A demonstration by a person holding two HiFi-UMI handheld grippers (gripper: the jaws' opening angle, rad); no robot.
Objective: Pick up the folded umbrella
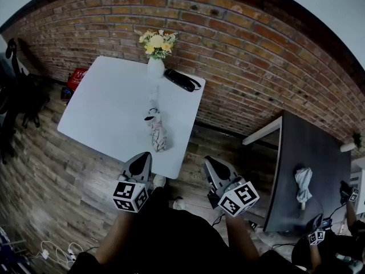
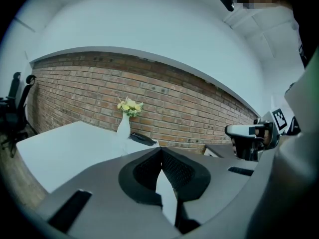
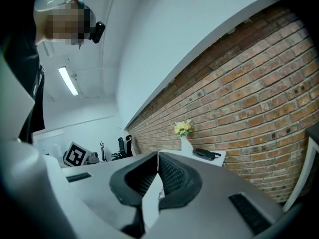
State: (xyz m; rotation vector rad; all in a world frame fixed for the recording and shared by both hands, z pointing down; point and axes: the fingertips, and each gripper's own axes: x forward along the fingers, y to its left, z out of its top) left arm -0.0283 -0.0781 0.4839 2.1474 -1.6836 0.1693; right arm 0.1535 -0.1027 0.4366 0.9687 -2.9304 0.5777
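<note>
Seemingly patterned, the folded umbrella (image 1: 158, 131) lies on the white table (image 1: 108, 107).

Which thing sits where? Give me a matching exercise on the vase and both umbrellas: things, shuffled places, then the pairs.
Things:
1 vase of yellow flowers
2 patterned folded umbrella
3 pale grey umbrella

Places:
A dark table
B white table, far edge by the brick wall
C white table, toward its near edge

Pairs: 1-B; 2-C; 3-A
</note>
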